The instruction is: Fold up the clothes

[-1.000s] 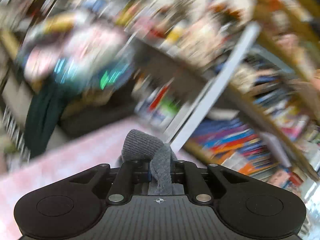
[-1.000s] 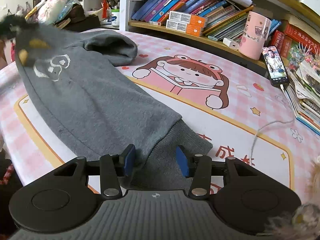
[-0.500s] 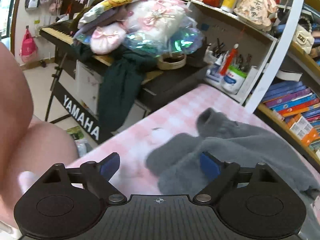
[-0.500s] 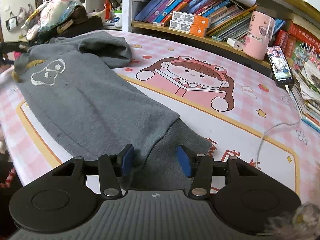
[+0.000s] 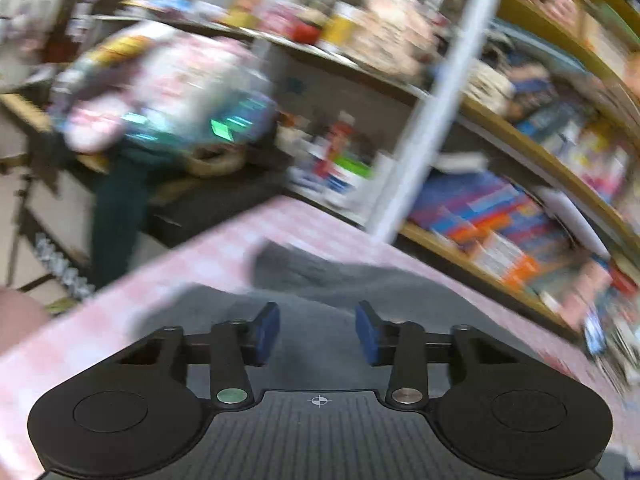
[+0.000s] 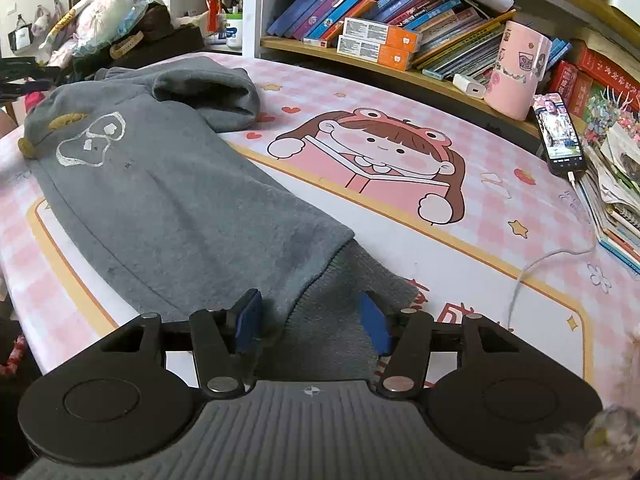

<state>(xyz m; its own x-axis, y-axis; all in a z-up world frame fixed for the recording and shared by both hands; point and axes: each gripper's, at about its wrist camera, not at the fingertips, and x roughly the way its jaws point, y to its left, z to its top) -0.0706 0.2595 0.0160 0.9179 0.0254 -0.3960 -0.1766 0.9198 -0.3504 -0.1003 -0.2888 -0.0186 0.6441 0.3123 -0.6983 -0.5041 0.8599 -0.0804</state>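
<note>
My left gripper [image 5: 316,330], having dropped the grey knitted sweater [image 6: 168,196], hovers unclenched while my right gripper [image 6: 310,322] stays parted astride its hem.

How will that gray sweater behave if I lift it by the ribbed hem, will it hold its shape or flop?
The gray sweater will probably flop: its folded sleeve slumps in soft rolls. The fuzzy knit looks fairly thick, so it may sag and drag along the pink tablecloth rather than slide freely. The ribbed hem, lying between the open right gripper pads, would likely bunch when pinched.
</note>
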